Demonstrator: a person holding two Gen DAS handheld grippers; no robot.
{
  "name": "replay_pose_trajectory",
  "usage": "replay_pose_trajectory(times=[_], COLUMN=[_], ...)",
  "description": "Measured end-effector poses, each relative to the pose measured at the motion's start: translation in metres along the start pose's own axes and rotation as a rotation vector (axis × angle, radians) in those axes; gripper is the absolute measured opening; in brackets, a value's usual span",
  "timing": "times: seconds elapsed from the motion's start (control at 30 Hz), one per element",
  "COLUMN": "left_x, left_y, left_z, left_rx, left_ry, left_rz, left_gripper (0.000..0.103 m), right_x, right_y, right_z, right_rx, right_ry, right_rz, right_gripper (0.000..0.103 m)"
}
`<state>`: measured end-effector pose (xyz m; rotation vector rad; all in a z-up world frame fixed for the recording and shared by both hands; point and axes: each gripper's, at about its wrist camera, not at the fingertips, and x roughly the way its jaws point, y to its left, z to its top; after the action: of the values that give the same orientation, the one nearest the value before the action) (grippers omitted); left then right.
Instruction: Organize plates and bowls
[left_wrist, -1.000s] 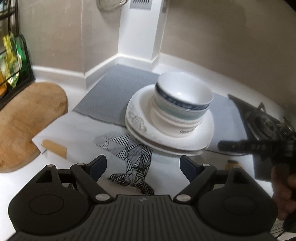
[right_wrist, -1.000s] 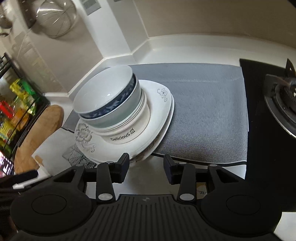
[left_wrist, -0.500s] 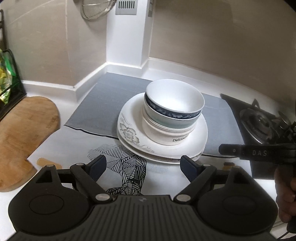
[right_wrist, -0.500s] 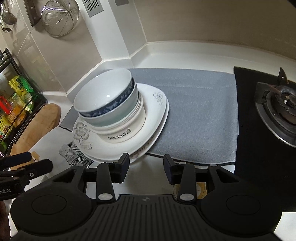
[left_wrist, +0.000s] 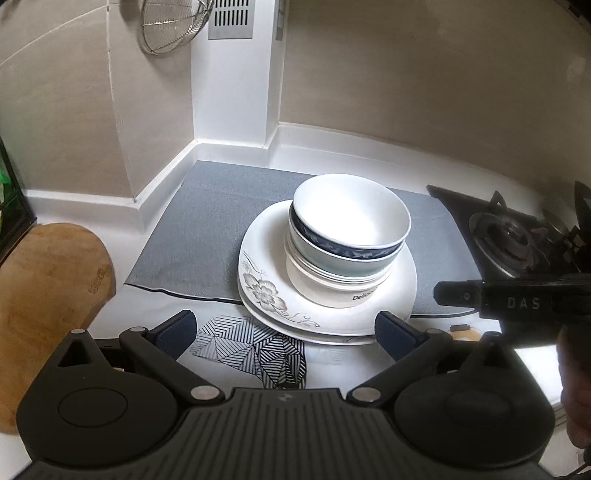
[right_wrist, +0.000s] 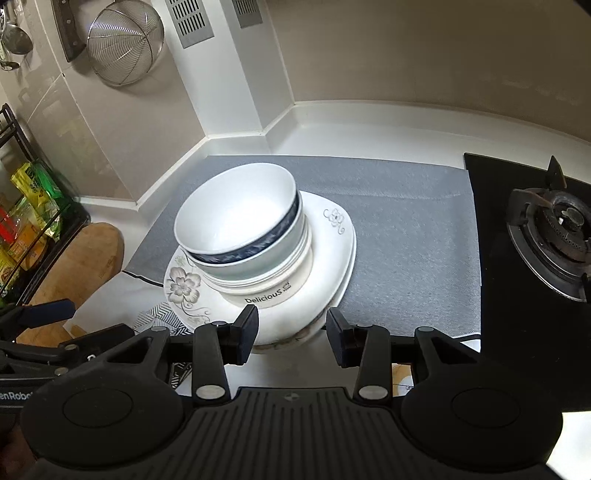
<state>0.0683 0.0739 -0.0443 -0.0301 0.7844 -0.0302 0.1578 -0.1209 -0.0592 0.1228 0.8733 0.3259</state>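
Observation:
A stack of bowls, topped by a white bowl with a blue band (left_wrist: 351, 225) (right_wrist: 236, 225), sits on white flowered plates (left_wrist: 266, 291) (right_wrist: 332, 236) at the front edge of a grey mat (left_wrist: 207, 221) (right_wrist: 406, 221). A lower bowl reads "Delicious" (right_wrist: 266, 295). My left gripper (left_wrist: 286, 332) is open and empty, just in front of the plates. My right gripper (right_wrist: 291, 332) is open and empty, its jaws over the plates' near rim without touching. The right gripper also shows at the right in the left wrist view (left_wrist: 509, 299).
A gas hob (right_wrist: 554, 236) (left_wrist: 517, 240) lies right of the mat. A wooden board (left_wrist: 44, 295) (right_wrist: 81, 266) lies to the left, with a rack of packets (right_wrist: 26, 229) behind it. A striped cloth (left_wrist: 258, 350) lies on the white counter. A wire strainer (right_wrist: 122, 51) hangs on the wall.
Both grippers have drawn back and risen a little, so the stack sits lower and more centred in view. The dishes have not moved. Both grippers stay open.

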Motion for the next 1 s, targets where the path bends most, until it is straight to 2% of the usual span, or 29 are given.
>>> replay_pose_trajectory(times=[0.33, 0.5, 0.6, 0.77, 1.0], left_x=[0.019, 0.027, 0.033, 0.036, 0.037], left_y=[0.011, 0.017, 0.02, 0.023, 0.024], left_z=[0.0, 0.012, 0.023, 0.032, 0.027], left_rx=[0.047, 0.055, 0.026, -0.006, -0.039], left_ry=[0.037, 0.047, 0.093, 0.121, 0.152], left_rz=[-0.04, -0.038, -0.017, 0.02, 0.017], left_gripper=[0.103, 0.103, 0.103, 0.103, 0.103], right_x=[-0.001, -0.003, -0.005, -0.006, -0.004], right_y=[0.006, 0.008, 0.009, 0.012, 0.016], right_z=[-0.016, -0.025, -0.023, -0.014, -0.007], right_rx=[0.066, 0.102, 0.112, 0.114, 0.131], right_ry=[-0.004, -0.004, -0.005, -0.016, -0.013], right_rz=[-0.093, -0.117, -0.121, -0.132, -0.144], right_gripper=[0.043, 0.043, 0.043, 0.043, 0.043])
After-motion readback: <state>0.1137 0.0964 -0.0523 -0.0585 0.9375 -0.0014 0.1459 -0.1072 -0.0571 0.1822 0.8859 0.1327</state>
